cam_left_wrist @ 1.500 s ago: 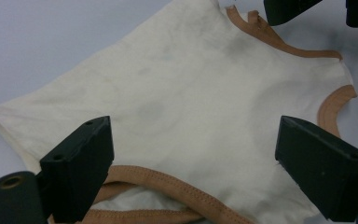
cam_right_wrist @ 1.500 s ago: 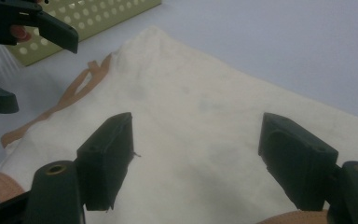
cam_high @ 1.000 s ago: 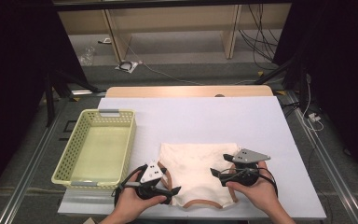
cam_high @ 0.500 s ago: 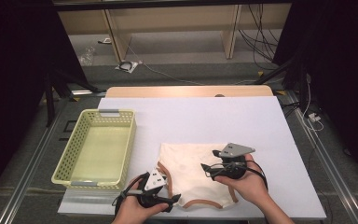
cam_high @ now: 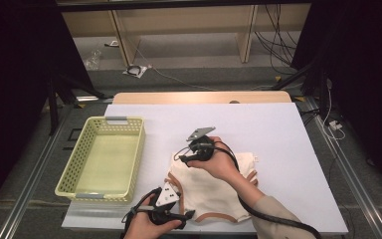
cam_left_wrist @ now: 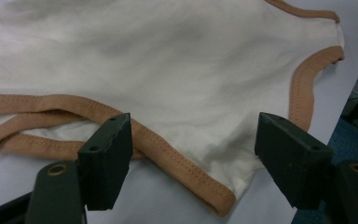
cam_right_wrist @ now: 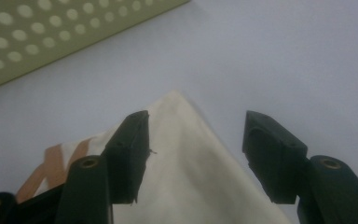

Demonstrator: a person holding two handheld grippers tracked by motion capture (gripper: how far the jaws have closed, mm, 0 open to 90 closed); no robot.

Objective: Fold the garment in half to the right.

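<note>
Lying crumpled near counter's front edge: soft cream cotton garment [cam_high: 214, 186] with tan ribbed trim.

Left hand-held gripper [cam_left_wrist: 193, 154] closing, straddling trimmed corner, not pinching.

Right hand-held gripper [cam_right_wrist: 193, 140] closing, straddling pointed fold, not gripping.

Sitting by left edge: perforated yellow plastic basket [cam_high: 77, 164].

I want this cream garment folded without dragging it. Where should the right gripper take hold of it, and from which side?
Probably the pointed corner of the garment nearest the basket. It tapers to a tip lying flat on the table, and the right gripper already straddles it, jaws closing in but not yet pinching. Come in low from the garment's own side, along the table, so one jaw slides beneath the cloth.
</note>
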